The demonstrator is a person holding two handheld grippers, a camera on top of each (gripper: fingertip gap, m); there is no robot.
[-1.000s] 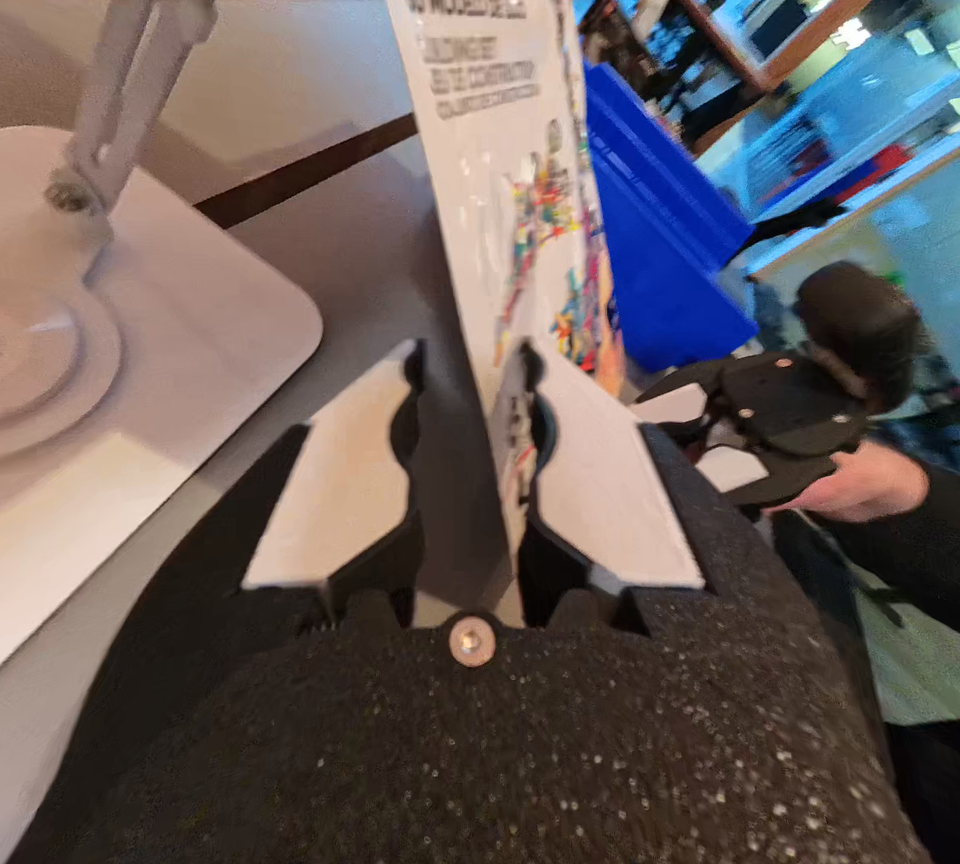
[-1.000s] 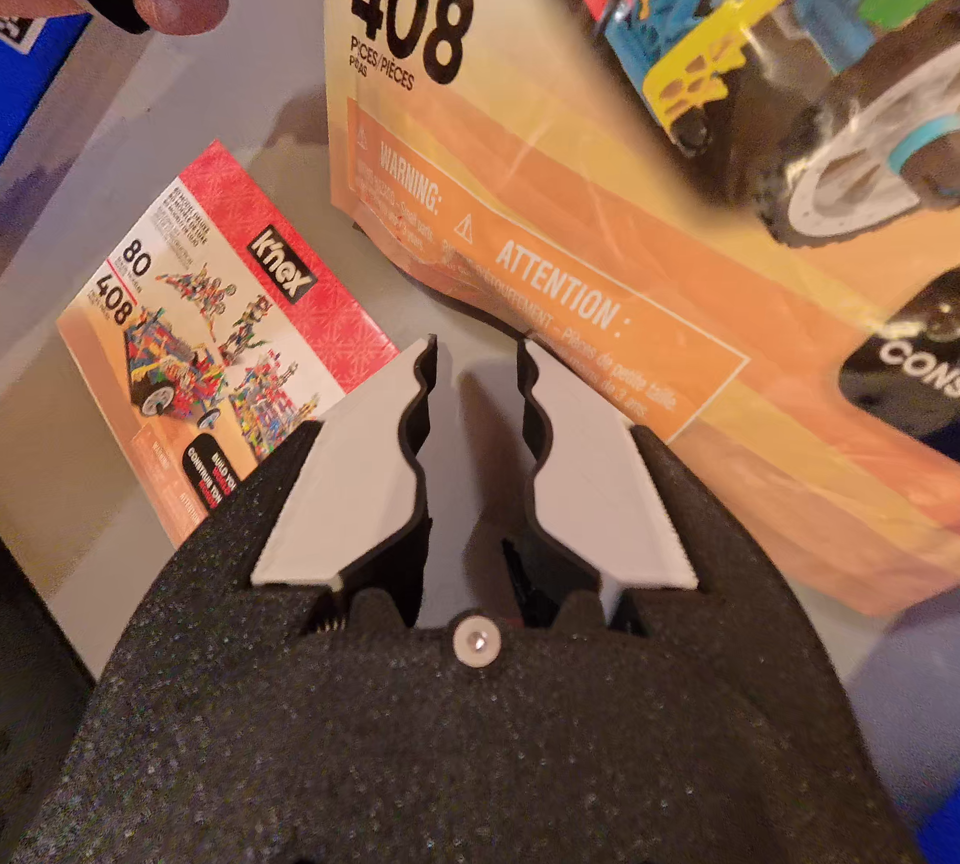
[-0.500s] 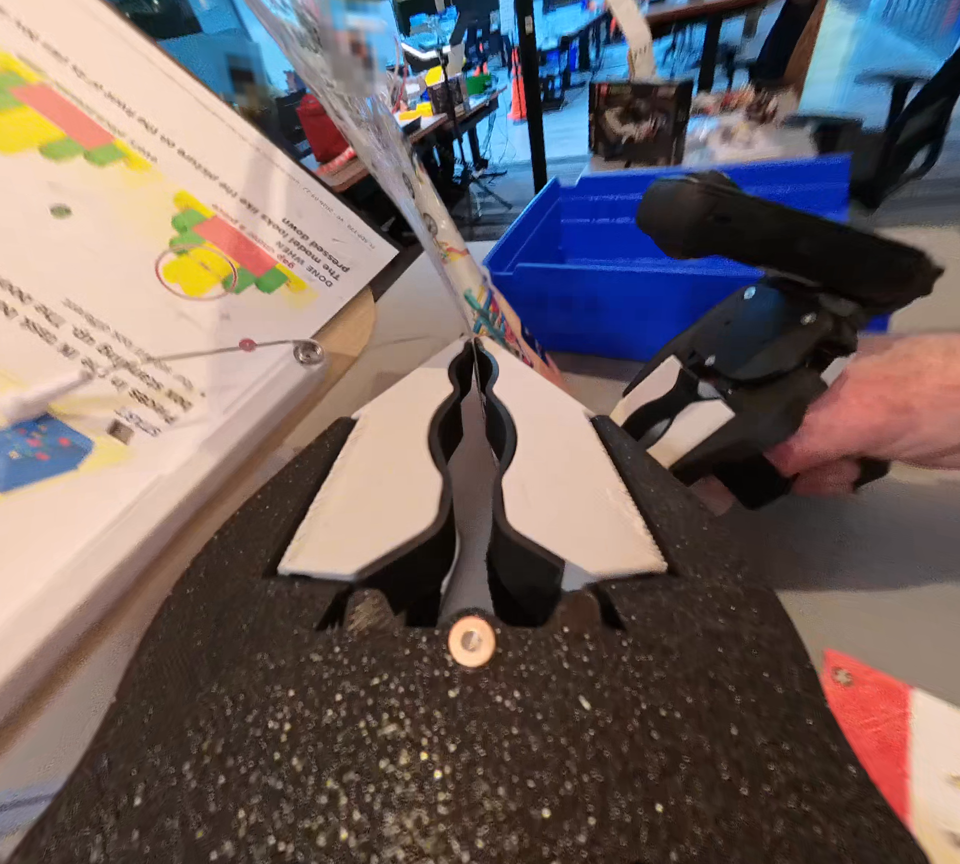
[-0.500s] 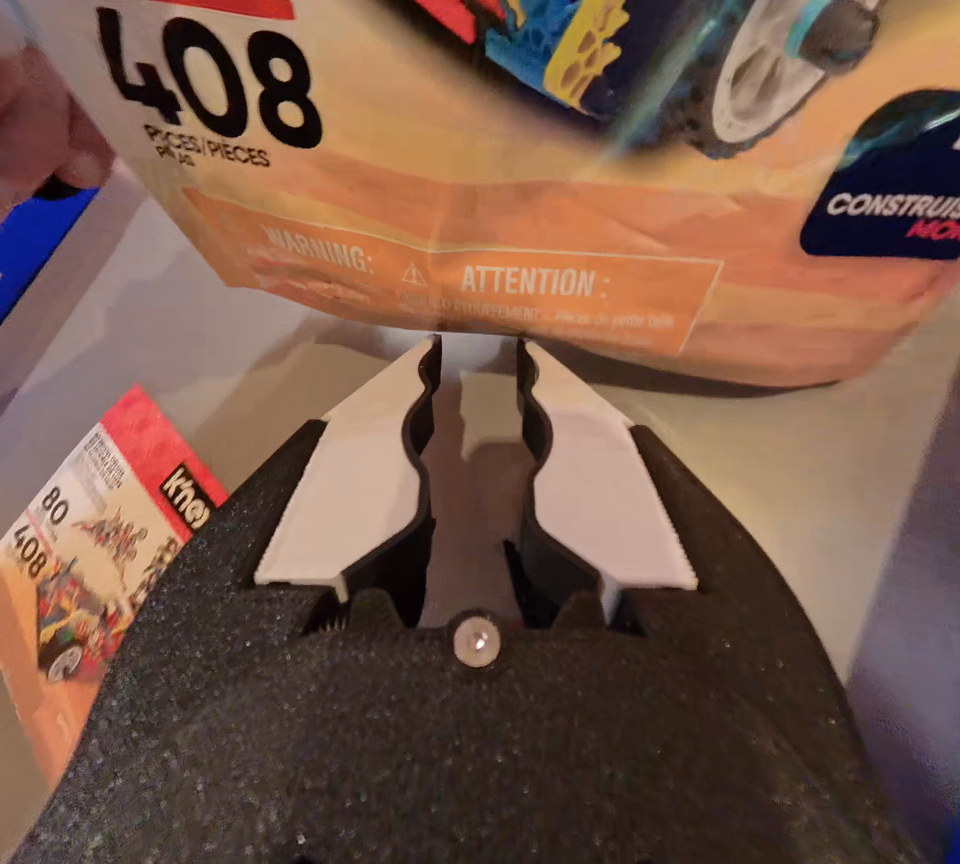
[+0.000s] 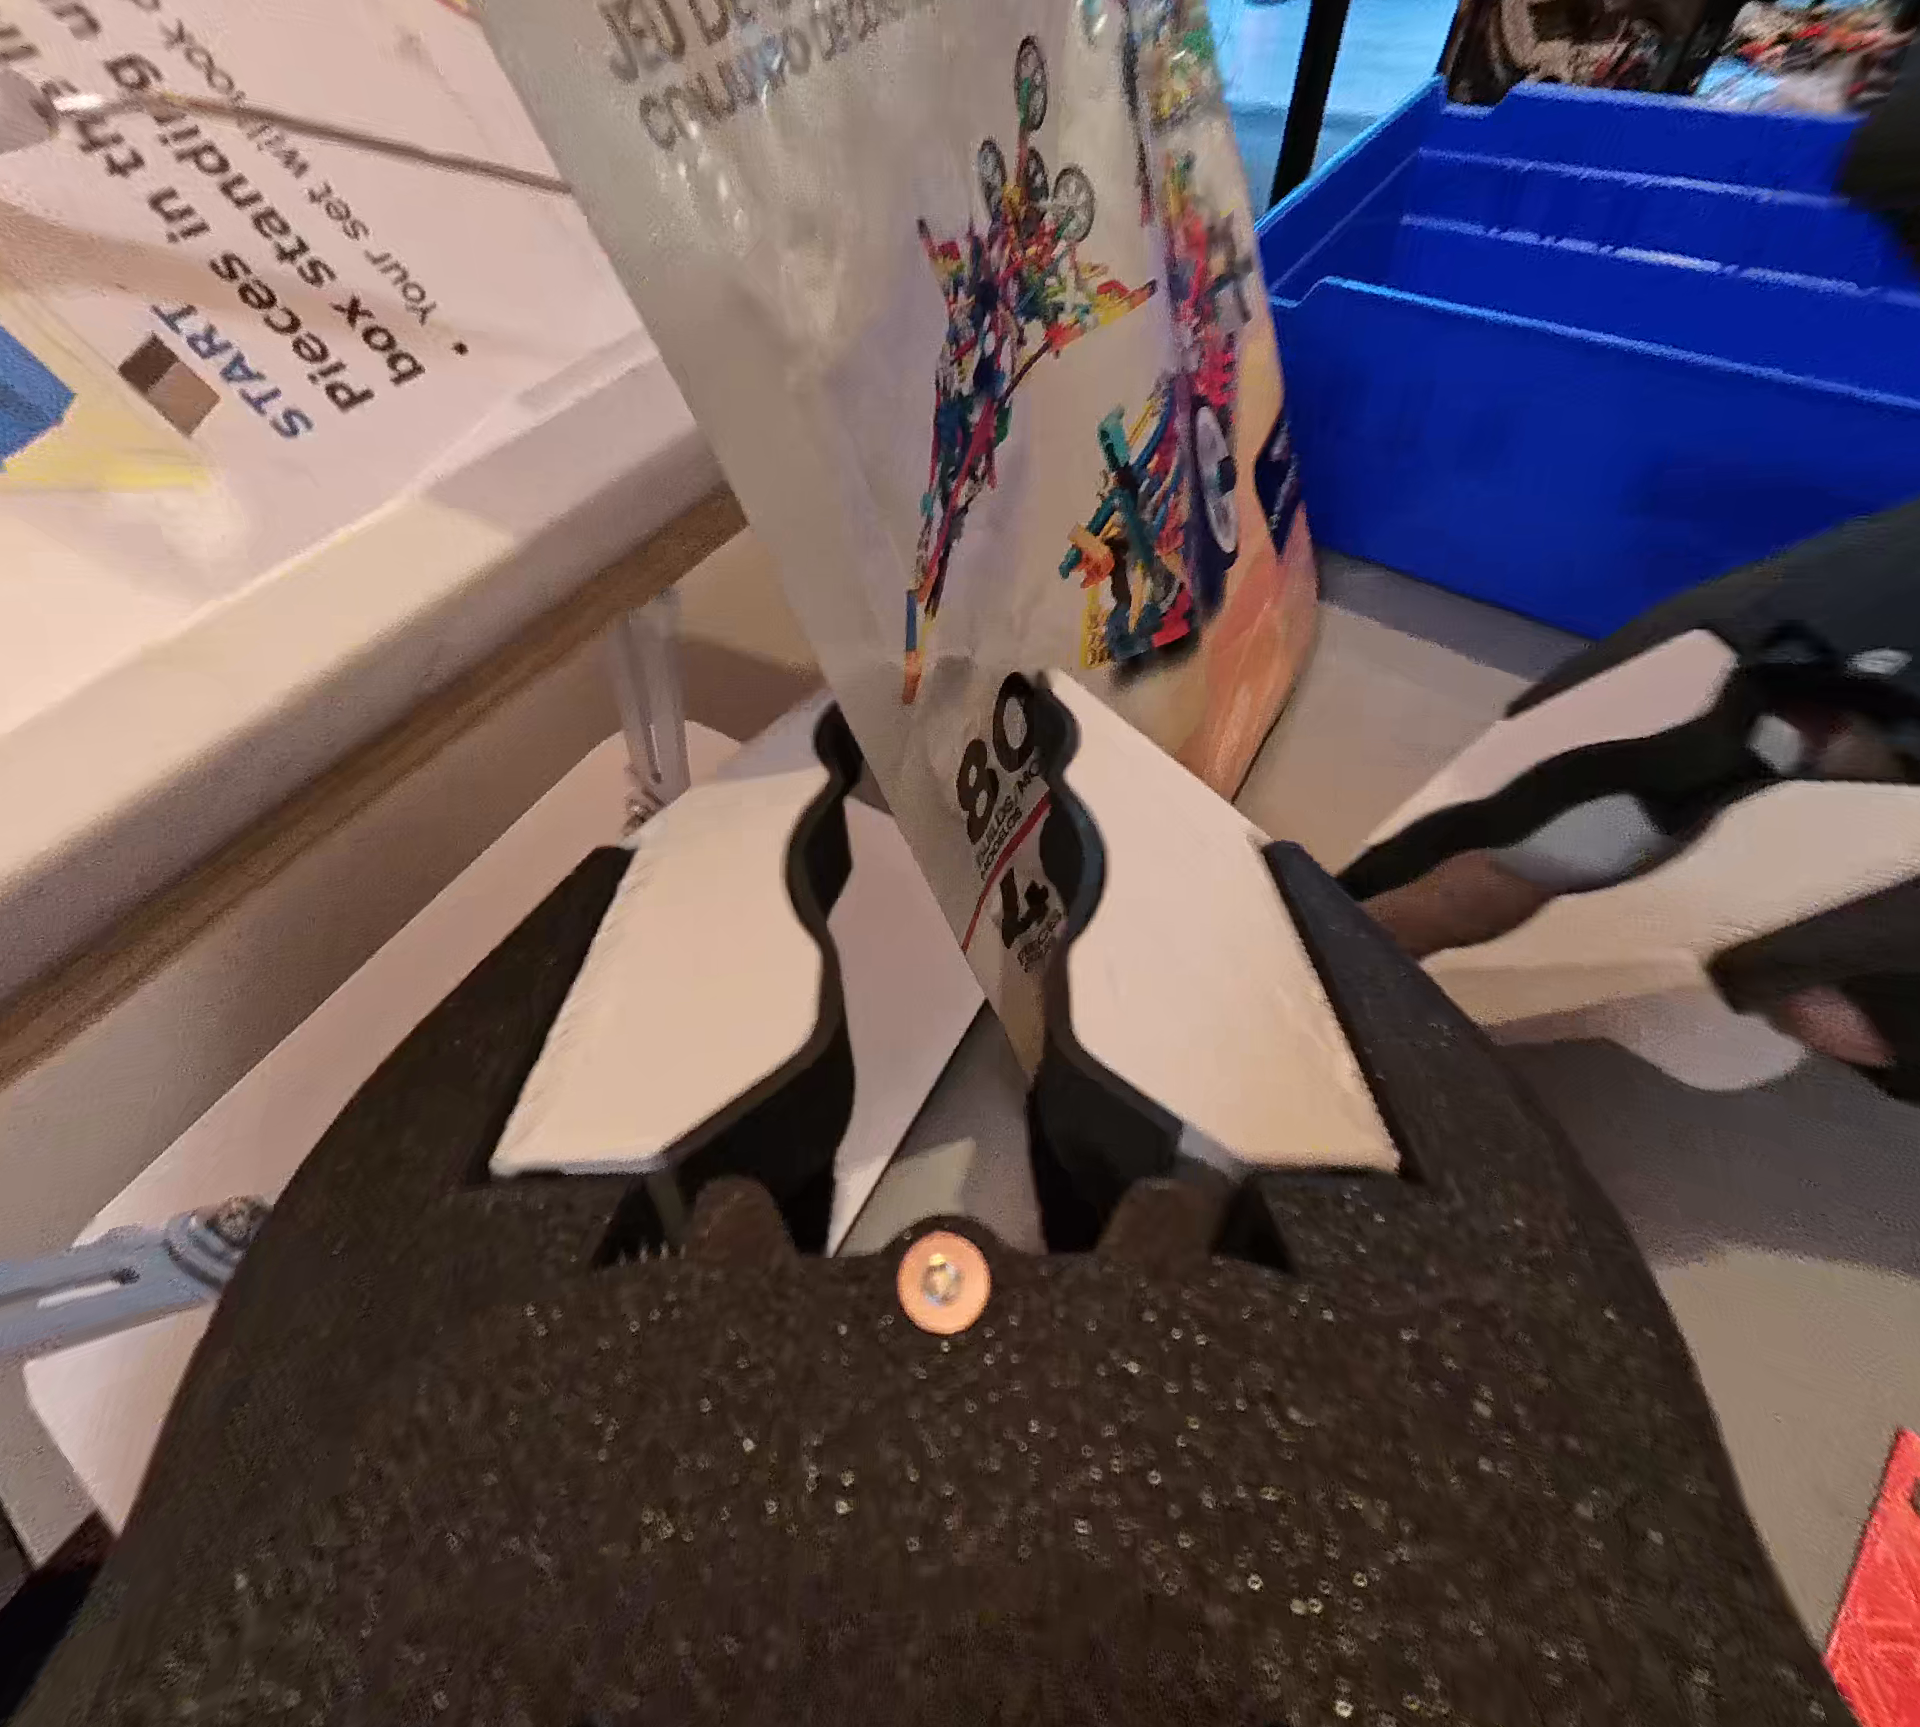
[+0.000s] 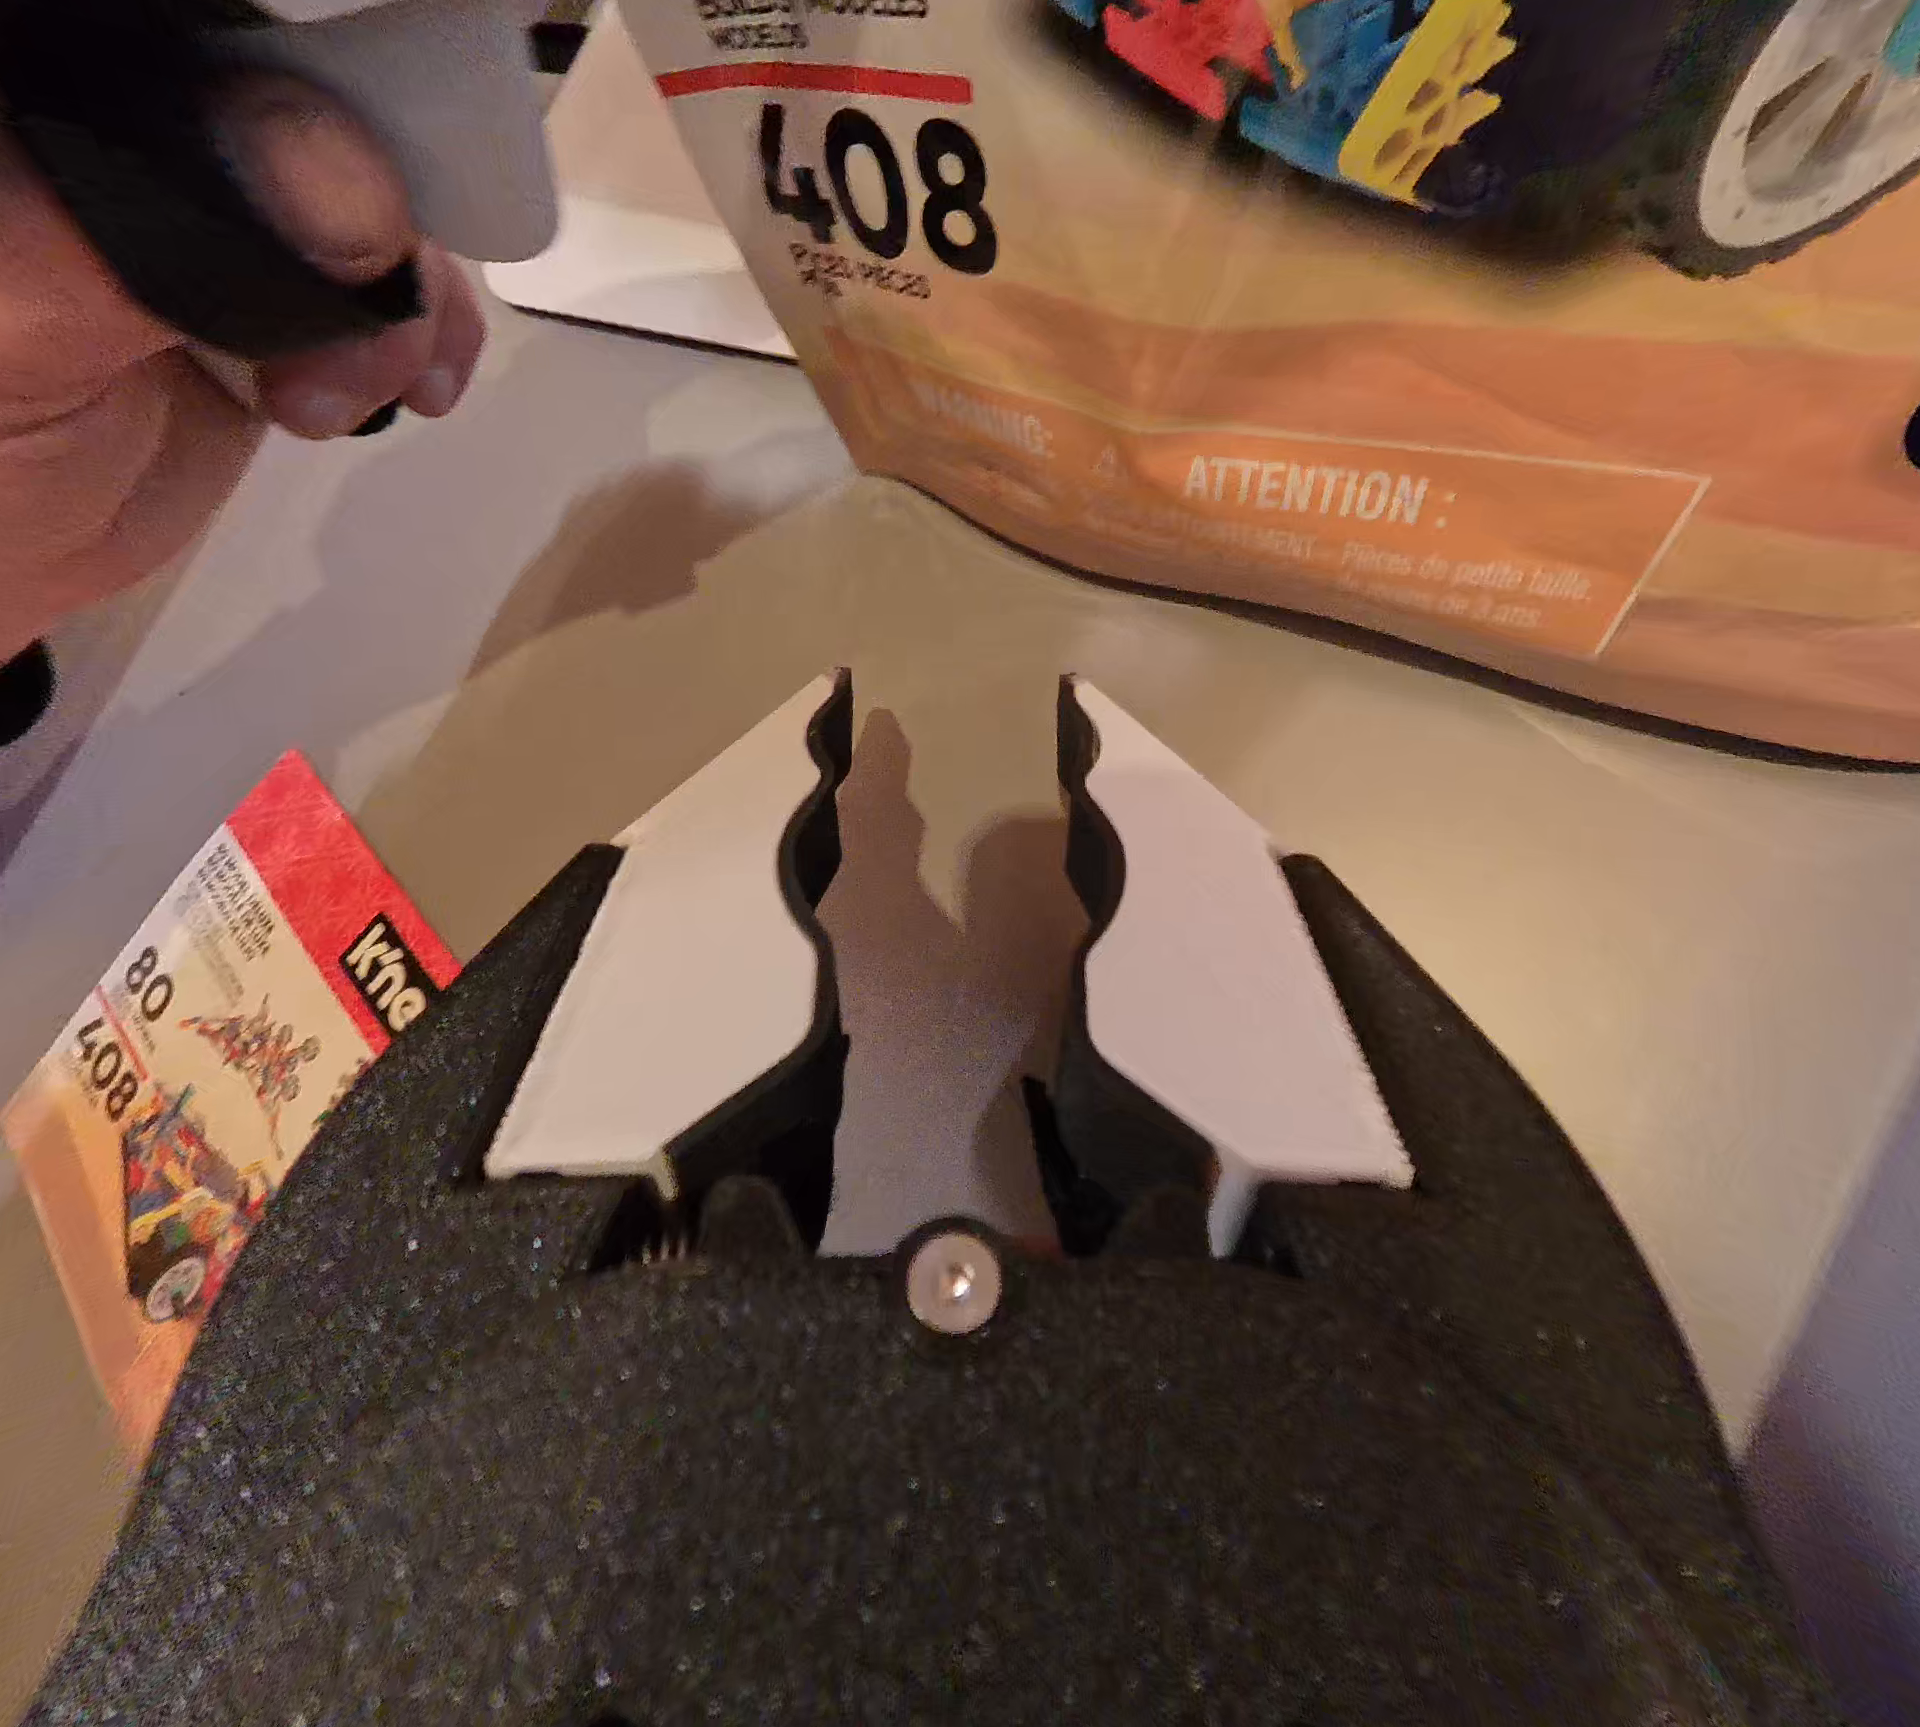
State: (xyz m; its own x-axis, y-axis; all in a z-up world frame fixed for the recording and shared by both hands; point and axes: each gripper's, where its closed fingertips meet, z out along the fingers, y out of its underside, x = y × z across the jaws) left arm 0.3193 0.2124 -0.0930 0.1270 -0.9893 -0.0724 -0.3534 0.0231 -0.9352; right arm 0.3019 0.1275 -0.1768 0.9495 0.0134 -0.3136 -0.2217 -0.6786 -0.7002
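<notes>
The left tongs [image 5: 940, 711] are standing spread, pinching nothing. The near edge of a glossy plastic bag printed with bright construction-toy pictures [image 5: 883, 275] is sitting in the gap between the two white fingers. It is leaning against the inner pad of the right-side finger, and clear space is showing on the other side. The bag is standing tall and tilted in the left wrist view.

In the right wrist view the same bag [image 6: 1351, 327] is filling the upper right, orange band at its foot. Its bottom is looking as if it is resting on the grey worktop [image 6: 1455, 950], though the dark line beneath it makes that hard to call.

The right tongs [image 6: 956, 685] are also spread and empty. They are hovering low over bare worktop near the bag's lower edge, pointing at it but apart from it.

A hand [image 6: 156, 430] is gripping the left tool at the upper left of the right wrist view.

A red and orange printed booklet [image 6: 208, 1054] is lying flat on the worktop, partly hidden under the right tool's black body.

To the left of the bag a white printed instruction sheet on a sloped wooden board [image 5: 260, 223] is propped over a flat white base plate [image 5: 312, 1106]. A blue plastic bin [image 5: 1558, 430] is sitting behind the bag on the right.
</notes>
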